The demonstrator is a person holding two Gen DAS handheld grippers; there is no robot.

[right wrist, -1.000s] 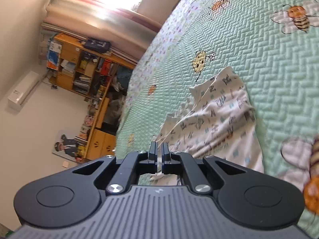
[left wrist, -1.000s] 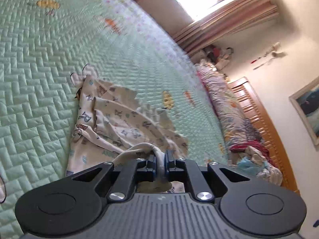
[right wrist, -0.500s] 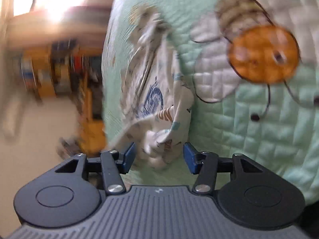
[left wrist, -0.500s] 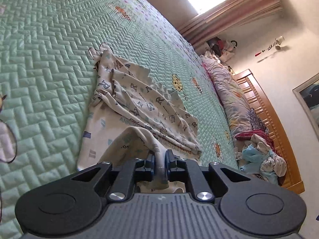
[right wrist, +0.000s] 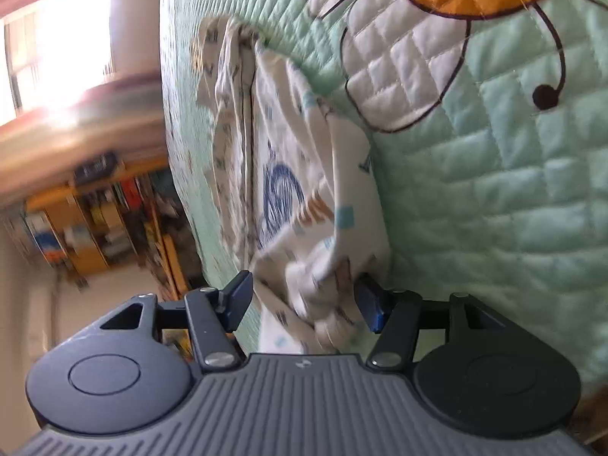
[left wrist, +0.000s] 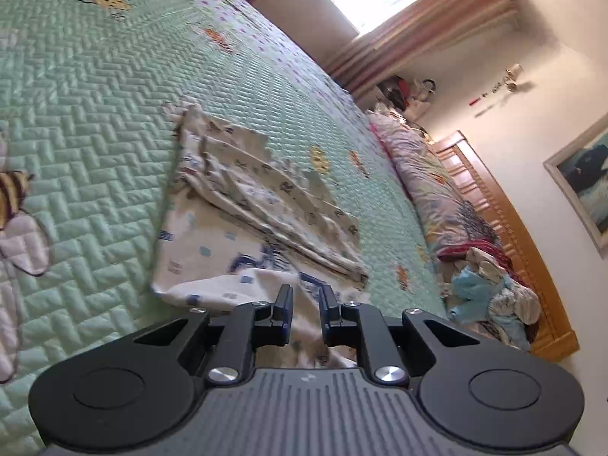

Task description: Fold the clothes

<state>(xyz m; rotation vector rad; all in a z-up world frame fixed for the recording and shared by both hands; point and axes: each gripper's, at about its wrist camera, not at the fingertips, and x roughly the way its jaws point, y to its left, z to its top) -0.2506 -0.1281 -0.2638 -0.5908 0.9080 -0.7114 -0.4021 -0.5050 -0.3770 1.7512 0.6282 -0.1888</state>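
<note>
A bed (left wrist: 98, 87) covered with a mint-green quilted spread, stitched with bees, fills the left and centre of the left wrist view. A pale printed garment (left wrist: 243, 205) lies partly folded on it, mid-frame. Along the bed's far edge at right lie a floral bolster (left wrist: 429, 174) and a heap of crumpled clothes (left wrist: 490, 285).

Left gripper (left wrist: 306, 306) low, pointing forward – fingers (left wrist: 283, 309) parted by narrow gap, nothing clamped between pads, black linkage arms angled inward. Right gripper (right wrist: 304, 302) rolled sideways, view tilted – fingers (right wrist: 237, 296) spread wide, blue pad faces visible, not gripping. Both gripper bodies fill bottom of own wrist views. Right view motion-blurred.
</note>
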